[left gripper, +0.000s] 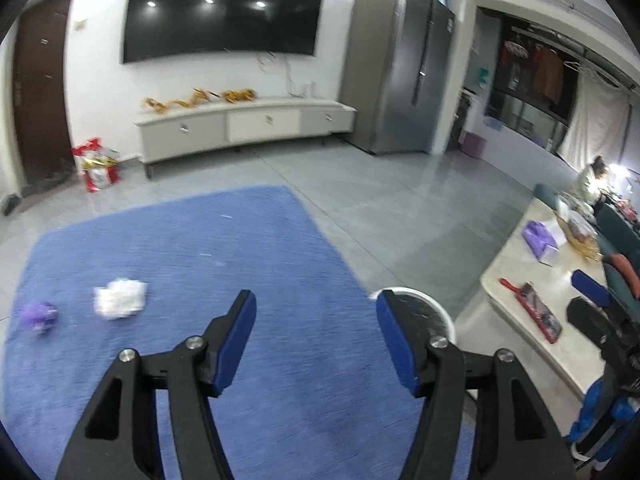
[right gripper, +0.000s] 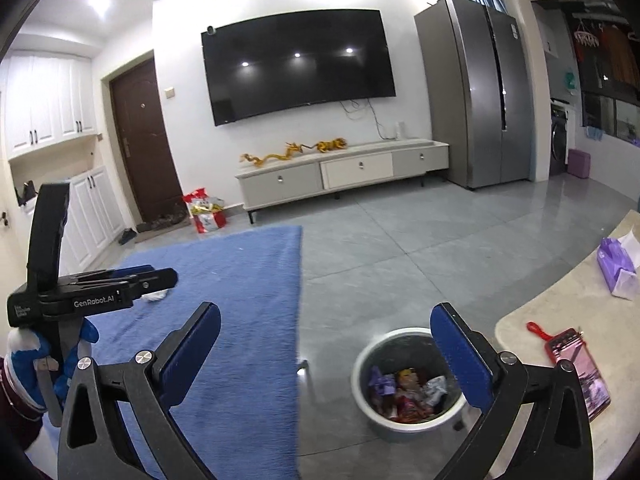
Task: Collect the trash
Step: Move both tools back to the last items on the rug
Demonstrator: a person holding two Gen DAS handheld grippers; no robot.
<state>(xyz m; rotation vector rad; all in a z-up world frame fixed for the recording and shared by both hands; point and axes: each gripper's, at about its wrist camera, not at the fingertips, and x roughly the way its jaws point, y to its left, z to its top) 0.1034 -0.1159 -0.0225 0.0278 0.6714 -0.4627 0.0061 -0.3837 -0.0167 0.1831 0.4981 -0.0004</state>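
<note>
A crumpled white tissue (left gripper: 119, 298) and a small purple wrapper (left gripper: 39, 316) lie on the blue rug (left gripper: 200, 248), left of and beyond my left gripper (left gripper: 316, 312), which is open and empty above the rug. A grey trash bin (right gripper: 372, 364) stands on the tile floor just right of the rug, with several wrappers inside; its rim shows in the left wrist view (left gripper: 436, 304). My right gripper (right gripper: 325, 330) is open and empty above the bin's left side. The left gripper (right gripper: 116, 284) shows at the left of the right wrist view, over the white tissue.
A pale table (right gripper: 568, 300) at the right holds a purple tissue pack (right gripper: 616, 268) and a red phone (right gripper: 576, 364). A TV cabinet (right gripper: 344, 172), a fridge (right gripper: 480, 92), a door (right gripper: 140, 140) and a red bag (right gripper: 206, 210) stand along the far wall.
</note>
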